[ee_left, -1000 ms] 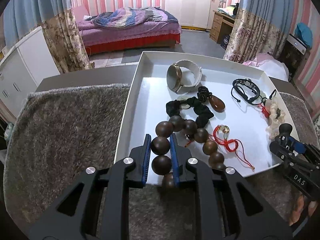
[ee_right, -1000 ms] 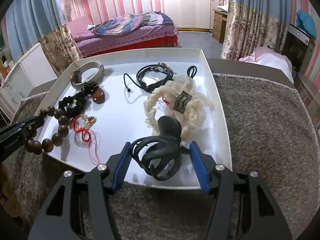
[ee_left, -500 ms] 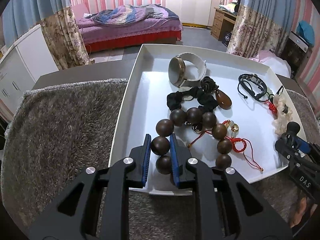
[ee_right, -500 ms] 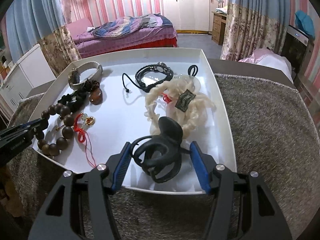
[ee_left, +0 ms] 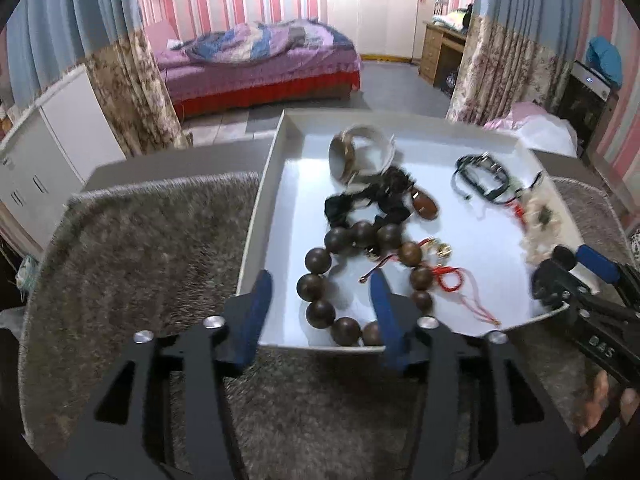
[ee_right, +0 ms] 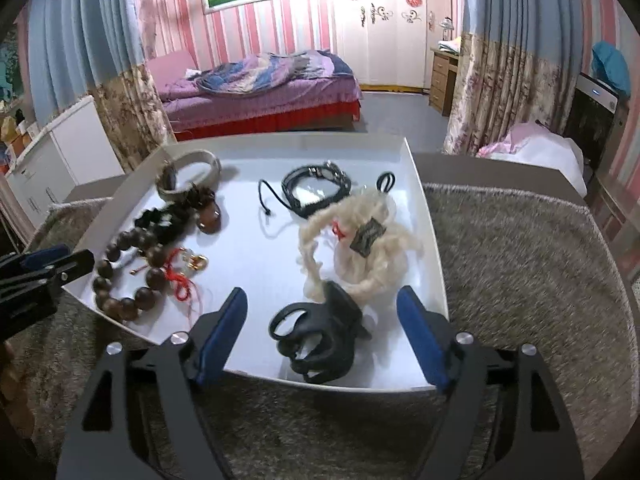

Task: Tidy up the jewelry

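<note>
Wooden bead bracelet (ee_left: 352, 276) lies at white tray's (ee_left: 276, 168) near-left corner, left gripper (ee_left: 322, 304) fingers wide around it, not gripping. Right gripper (ee_right: 320, 320) fingers also wide, black hair claw (ee_right: 320, 340) lying loose between them at tray's near edge.

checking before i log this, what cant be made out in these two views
- Wooden bead bracelet: its nearest beads sit behind the tray front lip and the left tool in the left wrist view.
- Watch: dial too small and blurred in both views.
- Dark tag on the cream braided cord: markings unreadable, right wrist view.
- Black claw clip between the right tool fingers: far side hidden behind itself.
</note>
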Tool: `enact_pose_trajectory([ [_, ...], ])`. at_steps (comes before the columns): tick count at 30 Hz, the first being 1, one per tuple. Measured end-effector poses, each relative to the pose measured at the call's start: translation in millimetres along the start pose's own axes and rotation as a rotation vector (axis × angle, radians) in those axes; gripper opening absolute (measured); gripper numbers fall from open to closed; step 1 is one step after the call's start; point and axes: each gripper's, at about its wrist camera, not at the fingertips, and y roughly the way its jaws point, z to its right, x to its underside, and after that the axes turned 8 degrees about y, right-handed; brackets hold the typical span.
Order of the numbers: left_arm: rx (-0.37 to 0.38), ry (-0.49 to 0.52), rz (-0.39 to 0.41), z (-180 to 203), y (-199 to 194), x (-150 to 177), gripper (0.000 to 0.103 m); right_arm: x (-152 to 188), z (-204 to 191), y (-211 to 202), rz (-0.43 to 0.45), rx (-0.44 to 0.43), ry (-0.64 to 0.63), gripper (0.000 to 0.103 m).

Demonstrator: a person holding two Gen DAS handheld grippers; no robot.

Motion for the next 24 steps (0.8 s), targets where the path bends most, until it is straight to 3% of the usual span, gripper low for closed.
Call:
enact_pose_trajectory([
  [1,-0.005,-0.002,0.015,-0.3,-11.7,-0.6,0.06,-2.1,0.2,-7.0,0.011,-0.001,-0.003,0.078],
  [6,-0.037,-0.029,0.1,-7.0,-67.5,10.3,0.093,-4.8,0.5,-51.5,0.067,-0.019,-0.01,0.091],
  [8,-0.071,-0.043,0.143,-9.0,-96.0,20.3,0.1,-1.9,0.0,-73.2,0.091,-0.019,-0.024,0.092],
  [15,-0.115,-0.027,0.235,7.4,-175.3,65.5,0.1,34.7,-1.0,-158.0,0.18,-0.025,-0.023,0.101],
  [24,-0.122,-0.111,0.312,20.2,-216.4,132.6,0.1,83.2,5.5,-204.6,0.254,-0.037,-0.028,0.101],
])
